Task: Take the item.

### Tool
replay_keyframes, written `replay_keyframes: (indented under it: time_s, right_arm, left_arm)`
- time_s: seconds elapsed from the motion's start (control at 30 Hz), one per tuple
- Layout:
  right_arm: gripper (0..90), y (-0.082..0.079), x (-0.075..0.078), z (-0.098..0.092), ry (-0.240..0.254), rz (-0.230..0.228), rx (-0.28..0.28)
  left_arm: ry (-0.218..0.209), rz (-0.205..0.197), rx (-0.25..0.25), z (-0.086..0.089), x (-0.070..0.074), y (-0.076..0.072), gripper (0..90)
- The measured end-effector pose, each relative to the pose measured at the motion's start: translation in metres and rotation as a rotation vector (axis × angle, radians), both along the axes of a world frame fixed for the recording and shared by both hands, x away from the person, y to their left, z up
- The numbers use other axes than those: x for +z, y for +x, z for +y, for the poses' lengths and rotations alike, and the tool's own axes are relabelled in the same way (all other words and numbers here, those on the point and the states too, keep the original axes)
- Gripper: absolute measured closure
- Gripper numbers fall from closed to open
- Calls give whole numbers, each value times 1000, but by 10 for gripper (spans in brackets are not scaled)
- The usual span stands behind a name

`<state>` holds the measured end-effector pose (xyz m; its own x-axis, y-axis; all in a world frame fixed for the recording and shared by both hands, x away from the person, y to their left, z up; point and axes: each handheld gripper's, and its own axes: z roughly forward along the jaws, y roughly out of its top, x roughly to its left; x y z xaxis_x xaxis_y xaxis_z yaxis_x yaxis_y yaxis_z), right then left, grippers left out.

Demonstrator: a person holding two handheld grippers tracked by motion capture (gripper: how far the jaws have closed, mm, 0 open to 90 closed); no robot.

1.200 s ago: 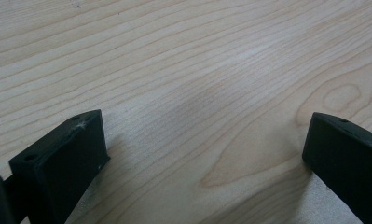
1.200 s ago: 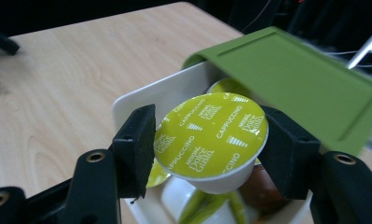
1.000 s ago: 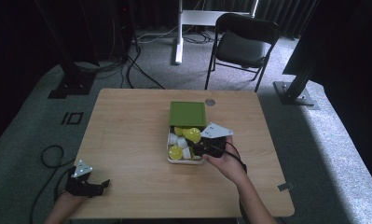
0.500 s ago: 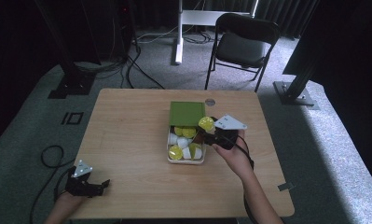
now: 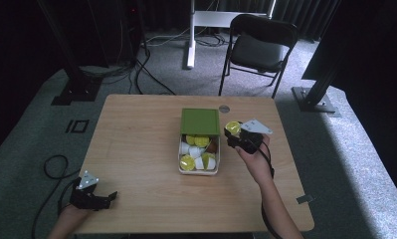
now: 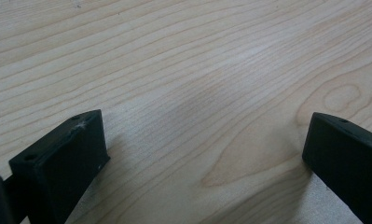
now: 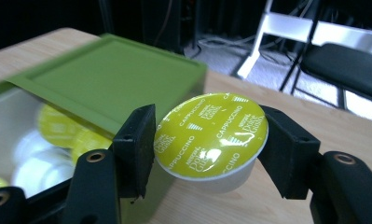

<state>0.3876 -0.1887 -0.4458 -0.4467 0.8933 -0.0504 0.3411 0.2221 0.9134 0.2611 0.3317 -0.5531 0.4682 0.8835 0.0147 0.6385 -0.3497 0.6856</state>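
A coffee capsule [image 7: 211, 134] with a yellow-green foil lid marked cappuccino is being grasped by the right tongs [image 5: 234, 135], its rim pinched between the two black jaws with the foil facing up. The capsule is being held clear of the white box [image 5: 198, 170], just off that box's right side and above the tabletop [image 5: 136, 144]. The step in hand is judged to be the removal of one capsule from the box; a spot on the bare wood just ahead of the right tongs is called for next, where the capsule is to be lowered upright before the jaws are released.

The left tongs [image 5: 94, 195] are being rested at the near left corner of the tabletop, well apart from the box, with the jaws spread wide and nothing between them.

Counted: one capsule in the right tongs; inside the box about three yellow-lidded capsules, several white ones and what seems to be a brown one are being shown, the exact number being hidden under the green lid [image 5: 200, 121], which is covering the far half of the box. One box, one lid, two tongs.
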Motion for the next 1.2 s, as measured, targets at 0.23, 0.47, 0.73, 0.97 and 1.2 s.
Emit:
replay_keyframes:
  time_s: [0.23,0.47,0.73,0.97,1.2]
  right_arm:
    - [402,16,-21,-13,11,48,-59]
    - [402,35,-49,-26,27,102,-117]
    - [402,51,-79,-35,9,158,-174]
    - [402,63,-93,-39,20,199,-204]
    - [402,69,-102,-39,12,225,-223]
  left_arm:
    - [0,0,0,0,0,0,5]
    - [0,0,0,0,0,0,5]
    - [0,0,0,0,0,0,5]
    - [0,0,0,0,0,0,5]
    - [0,0,0,0,0,0,5]
